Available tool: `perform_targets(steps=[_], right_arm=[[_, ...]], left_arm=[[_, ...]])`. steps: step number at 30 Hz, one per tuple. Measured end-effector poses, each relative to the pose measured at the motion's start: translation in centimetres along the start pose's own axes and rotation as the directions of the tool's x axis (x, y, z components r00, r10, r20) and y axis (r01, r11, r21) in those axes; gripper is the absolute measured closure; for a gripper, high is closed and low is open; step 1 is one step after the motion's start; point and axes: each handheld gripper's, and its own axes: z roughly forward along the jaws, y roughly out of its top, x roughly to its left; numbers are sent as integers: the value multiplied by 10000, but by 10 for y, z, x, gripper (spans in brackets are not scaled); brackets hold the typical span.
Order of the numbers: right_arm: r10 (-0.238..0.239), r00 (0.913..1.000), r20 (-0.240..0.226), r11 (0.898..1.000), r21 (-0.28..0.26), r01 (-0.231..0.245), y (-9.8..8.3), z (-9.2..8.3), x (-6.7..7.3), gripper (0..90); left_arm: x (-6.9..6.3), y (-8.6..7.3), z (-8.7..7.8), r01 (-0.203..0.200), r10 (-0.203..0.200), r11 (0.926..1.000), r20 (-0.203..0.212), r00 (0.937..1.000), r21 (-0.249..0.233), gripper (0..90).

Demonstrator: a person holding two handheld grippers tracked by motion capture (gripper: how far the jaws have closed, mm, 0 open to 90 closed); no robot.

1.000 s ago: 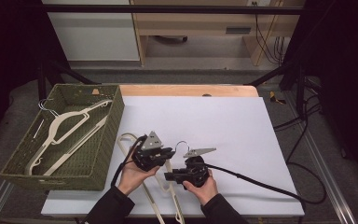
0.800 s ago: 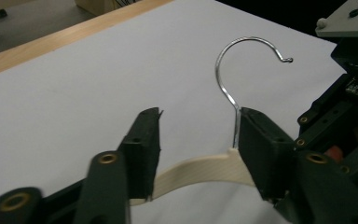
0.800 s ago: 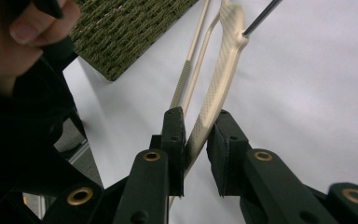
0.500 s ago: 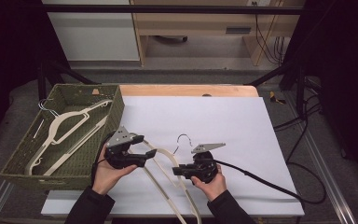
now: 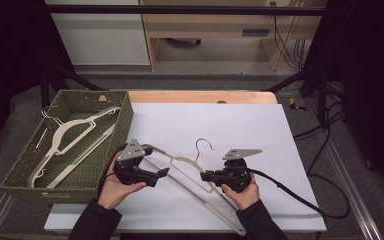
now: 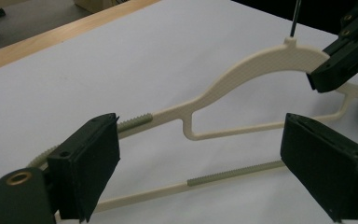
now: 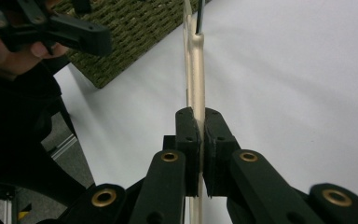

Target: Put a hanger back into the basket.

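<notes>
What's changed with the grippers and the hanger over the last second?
The left gripper let go of the cream hanger, its jaws having just been opening, and shifted left. The right gripper clamped the hanger's neck. The basket and its hangers stayed put.

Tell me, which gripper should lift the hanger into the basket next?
Probably the right gripper: its jaws are already clamped on the hanger. The left gripper, nearer the basket, has just opened and grips nothing.

Our left gripper [image 5: 164, 172] has just opened, jaws wide and level. Our right gripper [image 5: 203, 175], facing it, has clamped fully shut.
</notes>
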Motion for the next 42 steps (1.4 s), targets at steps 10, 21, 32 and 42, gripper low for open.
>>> perform_targets(steps=[10,21,32,42], right_arm=[[-724,9956,-595,9973,-156,716,3,-11,1,869],[-1087,9872,-1164,9935,210,1119,0,-4,4,869],[-1360,9783,-1561,9884,466,1449,-1,-1,8,868],[-1562,9794,-1276,9861,363,1620,0,-3,7,842]], left_arm=[[-8,7,7,-435,427,9989,492,9979,148,161],[-20,14,21,-1333,1274,9888,865,9881,674,301],[-27,13,28,-2013,1855,9716,1281,9743,1243,553],[-32,14,26,-2647,2420,9496,1442,9595,1681,699]])
